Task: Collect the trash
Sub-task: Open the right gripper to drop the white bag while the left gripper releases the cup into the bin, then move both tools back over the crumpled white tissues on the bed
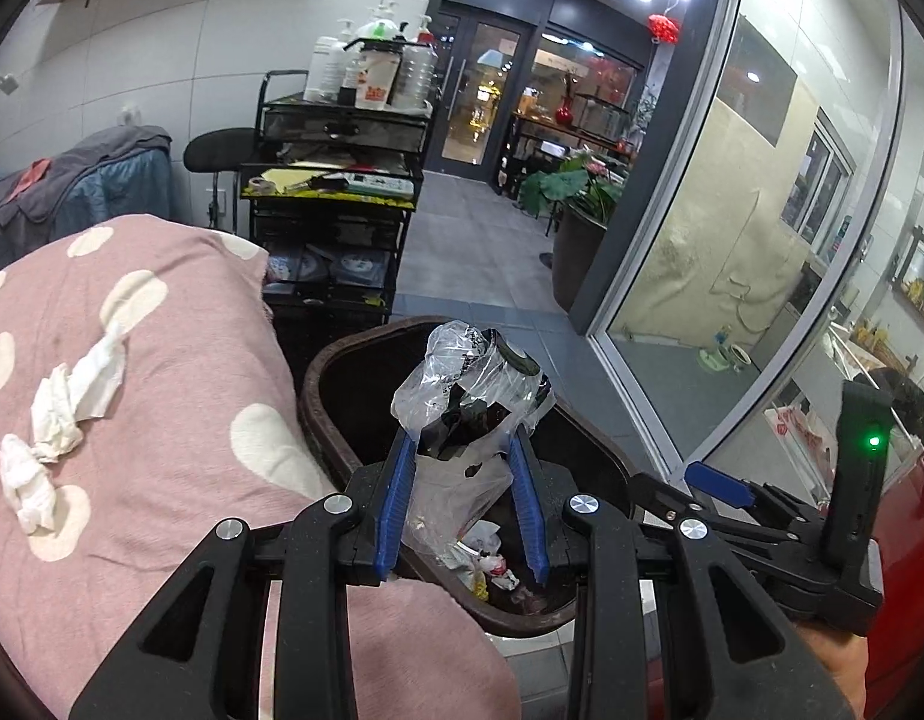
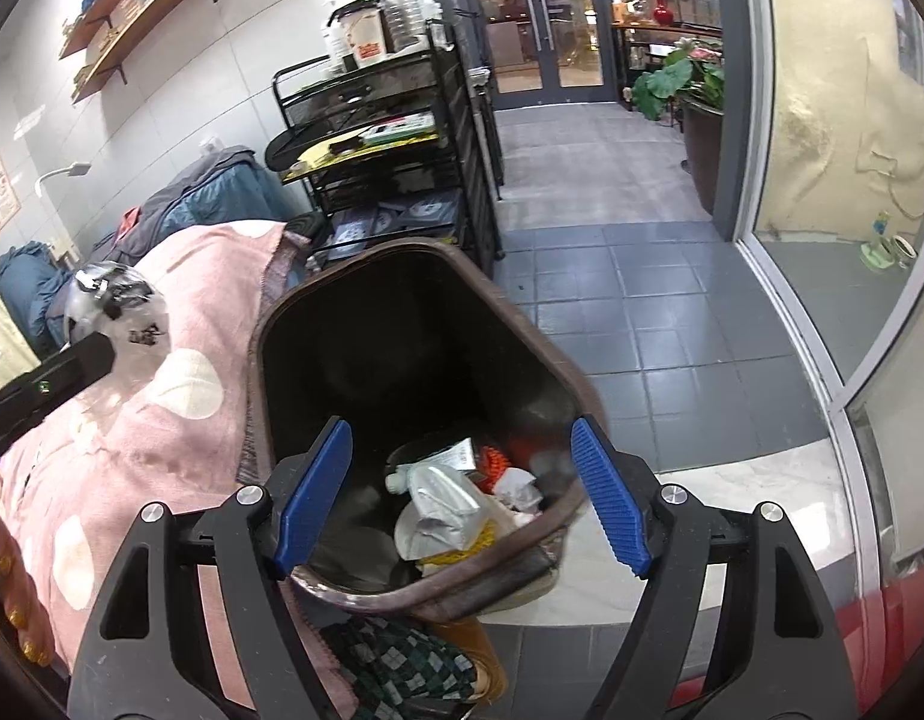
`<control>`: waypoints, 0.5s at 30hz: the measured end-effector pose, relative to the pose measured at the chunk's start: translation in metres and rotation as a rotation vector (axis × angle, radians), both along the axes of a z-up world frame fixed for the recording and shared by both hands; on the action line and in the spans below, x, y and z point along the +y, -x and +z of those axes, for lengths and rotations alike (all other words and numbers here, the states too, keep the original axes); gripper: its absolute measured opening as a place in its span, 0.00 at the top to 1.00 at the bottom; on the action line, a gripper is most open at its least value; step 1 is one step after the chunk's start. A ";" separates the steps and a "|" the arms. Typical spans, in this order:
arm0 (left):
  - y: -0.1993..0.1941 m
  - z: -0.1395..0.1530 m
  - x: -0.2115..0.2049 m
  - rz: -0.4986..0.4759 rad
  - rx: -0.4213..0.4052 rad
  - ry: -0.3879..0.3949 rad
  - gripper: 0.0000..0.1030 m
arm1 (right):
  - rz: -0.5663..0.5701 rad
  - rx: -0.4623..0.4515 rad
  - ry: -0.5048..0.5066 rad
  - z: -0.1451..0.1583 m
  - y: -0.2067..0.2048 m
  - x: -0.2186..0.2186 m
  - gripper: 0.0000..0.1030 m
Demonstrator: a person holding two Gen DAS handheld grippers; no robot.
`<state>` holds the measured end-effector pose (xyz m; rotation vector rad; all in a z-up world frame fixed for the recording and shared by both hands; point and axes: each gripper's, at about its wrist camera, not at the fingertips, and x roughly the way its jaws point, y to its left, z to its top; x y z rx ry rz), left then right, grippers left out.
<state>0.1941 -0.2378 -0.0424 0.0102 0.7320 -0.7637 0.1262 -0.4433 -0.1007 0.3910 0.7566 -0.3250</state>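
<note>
Left wrist view: left gripper pinches a crumpled clear plastic bag between its blue fingers, held over the open brown trash bin, with a white tissue lying on the pink dotted blanket to the left. Right wrist view: right gripper has jaws spread wide with nothing between them, above the near rim of the bin (wrappers and scraps inside); the bag shows at far left over the blanket.
</note>
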 end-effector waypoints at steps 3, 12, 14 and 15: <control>-0.003 -0.008 -0.012 -0.016 0.016 -0.028 0.69 | -0.019 0.004 -0.004 -0.001 0.004 -0.006 0.26; -0.006 -0.018 -0.022 -0.031 0.046 -0.045 0.23 | -0.040 0.014 -0.004 -0.003 0.008 -0.013 0.23; -0.003 -0.019 -0.019 -0.026 0.036 -0.057 0.18 | -0.038 0.016 -0.005 -0.004 0.007 -0.012 0.23; -0.002 -0.019 -0.015 -0.021 0.030 -0.060 0.17 | -0.036 0.017 -0.005 -0.004 0.006 -0.012 0.23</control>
